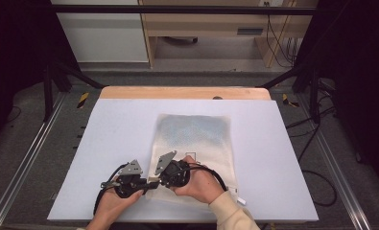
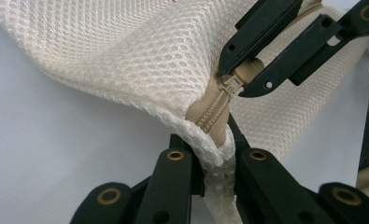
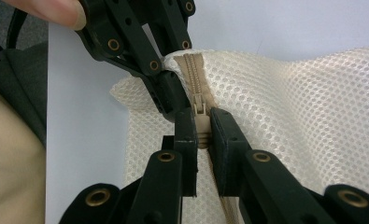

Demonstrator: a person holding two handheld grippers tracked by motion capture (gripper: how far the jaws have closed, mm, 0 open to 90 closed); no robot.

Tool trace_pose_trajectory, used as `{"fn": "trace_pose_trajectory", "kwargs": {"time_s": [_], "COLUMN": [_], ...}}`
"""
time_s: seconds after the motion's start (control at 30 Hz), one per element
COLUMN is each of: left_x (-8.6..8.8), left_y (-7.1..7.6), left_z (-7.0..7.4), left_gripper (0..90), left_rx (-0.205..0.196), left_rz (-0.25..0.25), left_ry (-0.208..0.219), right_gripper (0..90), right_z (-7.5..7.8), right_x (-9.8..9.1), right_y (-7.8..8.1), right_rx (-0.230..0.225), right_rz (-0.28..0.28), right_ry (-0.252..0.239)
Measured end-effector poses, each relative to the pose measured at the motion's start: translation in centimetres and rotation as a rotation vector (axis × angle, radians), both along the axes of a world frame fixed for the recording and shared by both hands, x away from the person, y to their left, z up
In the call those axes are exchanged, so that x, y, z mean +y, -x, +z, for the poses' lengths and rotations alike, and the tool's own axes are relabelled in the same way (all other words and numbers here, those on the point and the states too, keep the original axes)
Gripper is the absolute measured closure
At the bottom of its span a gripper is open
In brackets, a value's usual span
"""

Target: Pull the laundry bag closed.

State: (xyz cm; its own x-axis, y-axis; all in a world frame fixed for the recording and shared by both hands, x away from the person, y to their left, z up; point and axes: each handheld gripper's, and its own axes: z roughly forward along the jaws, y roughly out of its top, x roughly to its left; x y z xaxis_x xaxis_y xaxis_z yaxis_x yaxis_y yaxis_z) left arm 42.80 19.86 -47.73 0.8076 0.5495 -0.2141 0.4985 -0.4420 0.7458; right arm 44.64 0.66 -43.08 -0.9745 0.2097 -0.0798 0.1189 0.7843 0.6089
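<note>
A cream mesh bag [image 1: 194, 139] lies flat on the white table [image 1: 105, 139], with a bluish patch showing through its far half. Both grippers meet at its near left corner. My left gripper [image 2: 215, 147] is shut on the bag's corner at the end of the tan zipper [image 2: 214, 112], and the mesh is lifted into a fold there. My right gripper [image 3: 202, 125] is shut on the zipper pull [image 3: 200, 109], a short way from the left gripper [image 3: 166, 77]. In the high view the left gripper [image 1: 148, 184] and the right gripper [image 1: 160, 181] sit close together.
A small white tag [image 1: 241, 201] sticks out at the bag's near right corner. A wooden strip [image 1: 184, 92] edges the table's far side, with a dark metal frame [image 1: 177, 9] and shelving beyond it. Black cables loop from both grippers.
</note>
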Motion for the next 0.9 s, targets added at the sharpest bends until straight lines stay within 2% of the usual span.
{"fn": "trace_pose_trajectory", "kwargs": {"time_s": [0.17,0.53,0.9], "left_x": [-0.2,-0.7,-0.8], "left_y": [0.1,0.3,0.4], "left_z": [0.0,0.1,0.3], "left_gripper": [85.0,84.9,84.9], "left_rx": [-0.006,-0.023,-0.032], "left_rz": [-0.01,-0.033,-0.037], "left_ry": [-0.002,-0.008,-0.01], "right_gripper": [82.0,82.0,82.0], "right_z": [-0.2,-0.3,-0.6], "right_x": [-0.5,-1.3,-2.1], "right_y": [0.1,0.6,0.4], "right_rx": [0.008,0.018,0.024], "right_rz": [-0.007,-0.026,-0.045], "right_ry": [-0.021,-0.035,-0.018]}}
